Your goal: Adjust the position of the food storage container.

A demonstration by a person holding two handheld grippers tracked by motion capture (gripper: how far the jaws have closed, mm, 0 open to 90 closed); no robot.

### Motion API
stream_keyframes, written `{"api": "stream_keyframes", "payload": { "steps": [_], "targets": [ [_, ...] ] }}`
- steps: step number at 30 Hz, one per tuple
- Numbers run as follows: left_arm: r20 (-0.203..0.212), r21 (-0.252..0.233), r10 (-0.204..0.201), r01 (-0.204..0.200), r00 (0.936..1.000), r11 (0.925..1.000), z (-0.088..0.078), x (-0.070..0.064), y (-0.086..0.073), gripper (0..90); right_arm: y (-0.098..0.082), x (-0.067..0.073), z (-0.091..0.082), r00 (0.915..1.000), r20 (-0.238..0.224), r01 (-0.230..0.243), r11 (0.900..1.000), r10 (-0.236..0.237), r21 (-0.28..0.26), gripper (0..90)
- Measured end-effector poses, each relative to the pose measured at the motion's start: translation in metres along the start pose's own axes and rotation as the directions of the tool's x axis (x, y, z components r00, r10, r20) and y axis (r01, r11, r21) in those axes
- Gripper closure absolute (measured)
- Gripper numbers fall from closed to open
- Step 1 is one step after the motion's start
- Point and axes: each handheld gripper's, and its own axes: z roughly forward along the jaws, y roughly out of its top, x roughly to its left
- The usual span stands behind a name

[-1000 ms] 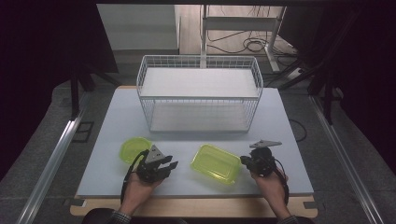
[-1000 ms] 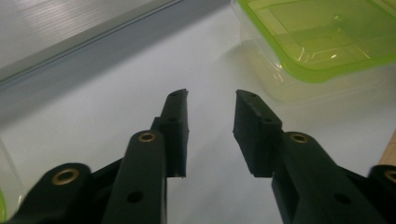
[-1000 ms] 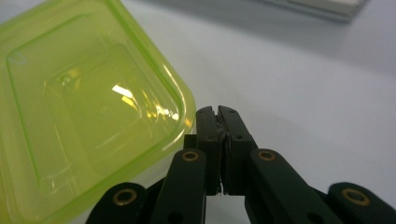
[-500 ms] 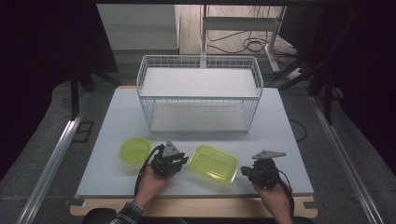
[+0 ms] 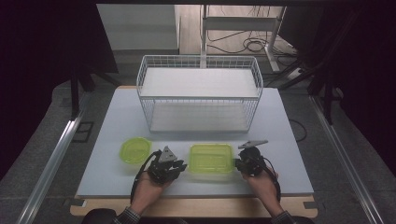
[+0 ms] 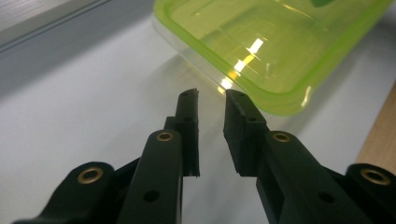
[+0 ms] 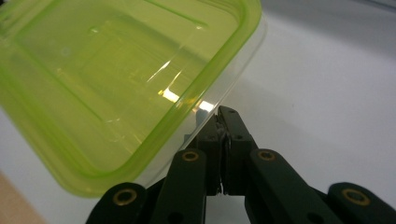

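Green container on the worktop between two hand-held grippers, the right one nipping its rim.

High view: the rectangular green container (image 5: 211,158) lies on the white worktop (image 5: 107,126) in front of the wire basket (image 5: 200,93), with the left hand-held gripper (image 5: 180,166) just beside its left edge and the right hand-held gripper (image 5: 237,164) at its right edge; a round green lid (image 5: 135,150) lies farther left. Left gripper view: the left hand-held gripper (image 6: 211,100) has just been closing, yet a narrow gap remains with nothing in it; the container (image 6: 271,42) sits just ahead, its corner near the tips. Right gripper view: the right hand-held gripper (image 7: 218,114) is pressed together on the container's (image 7: 116,79) clear rim at a corner.
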Motion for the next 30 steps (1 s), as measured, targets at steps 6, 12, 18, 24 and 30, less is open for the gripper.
{"api": "stream_keyframes", "payload": {
  "steps": [6,12,18,24,30],
  "targets": [
    [0.015,0.002,-0.014,0.014,0.9998,0.9999,-0.007,-0.003,-0.006,75.0,0.009,-0.005,0.012,0.9993,-0.033,0.014,1.000,-0.014,-0.011,87.4],
    [0.042,0.004,-0.019,0.019,0.9989,0.9998,-0.017,-0.009,-0.013,73.2,0.016,-0.004,0.020,0.9970,-0.062,0.043,0.999,-0.045,-0.029,86.8],
    [0.032,-0.015,-0.010,0.011,0.9994,0.9998,-0.030,-0.009,-0.020,69.4,0.007,-0.012,0.008,0.9972,0.011,0.074,0.997,-0.073,-0.036,82.9],
    [0.011,-0.059,-0.011,0.011,0.9999,0.9982,-0.043,-0.005,-0.029,47.0,-0.004,-0.011,-0.022,0.9945,0.024,0.104,0.989,-0.102,-0.105,68.5],
    [-0.005,-0.041,-0.001,0.001,1.0000,0.9991,-0.048,-0.003,-0.041,13.3,-0.016,-0.009,-0.035,0.9941,0.007,0.108,0.983,-0.108,-0.149,36.5]
  ]
}}
